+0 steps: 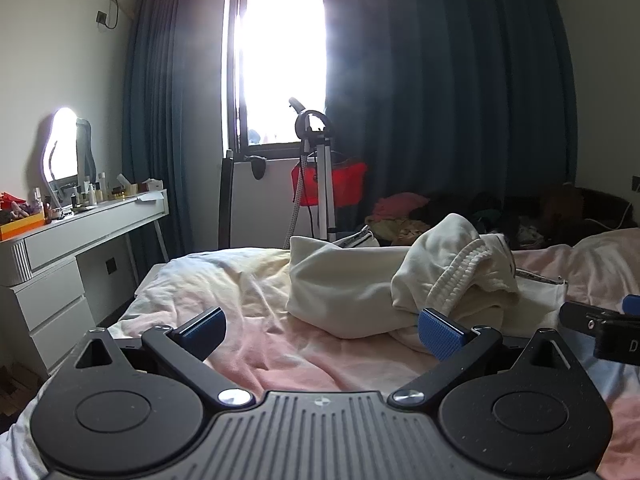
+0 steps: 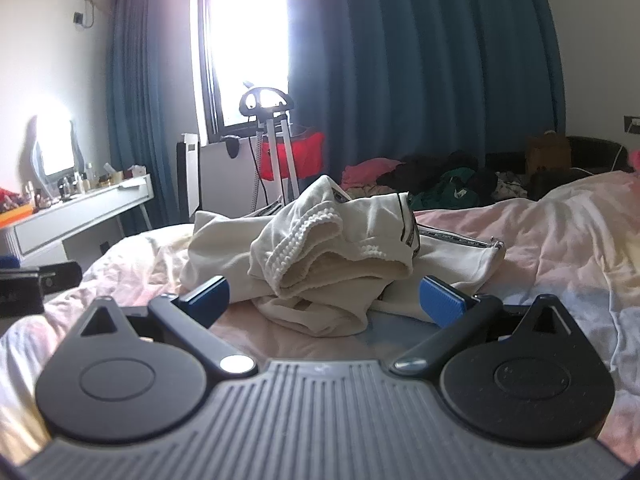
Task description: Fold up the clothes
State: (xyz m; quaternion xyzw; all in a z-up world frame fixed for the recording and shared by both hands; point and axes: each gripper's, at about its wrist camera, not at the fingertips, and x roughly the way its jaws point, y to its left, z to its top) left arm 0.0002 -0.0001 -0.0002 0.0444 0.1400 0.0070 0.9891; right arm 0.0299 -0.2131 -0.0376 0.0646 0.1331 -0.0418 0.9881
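Observation:
A cream white garment (image 1: pixel 360 284) with a ribbed hem lies crumpled in a heap on the pink bedsheet (image 1: pixel 248 344). In the right wrist view the same garment (image 2: pixel 332 248) sits just ahead, its ribbed edge facing me. My left gripper (image 1: pixel 322 332) is open, low over the sheet, to the left of the heap, its right pad close to the cloth. My right gripper (image 2: pixel 324 300) is open too, its blue pads either side of the garment's near fold, nothing pinched. The right gripper's tip (image 1: pixel 600 328) shows at the right edge of the left wrist view.
A white dressing table (image 1: pixel 80 232) with bottles and a lit mirror stands left of the bed. A garment steamer stand (image 1: pixel 320 168) and a red bag are by the window. A pile of dark and coloured clothes (image 2: pixel 440 184) lies beyond the bed.

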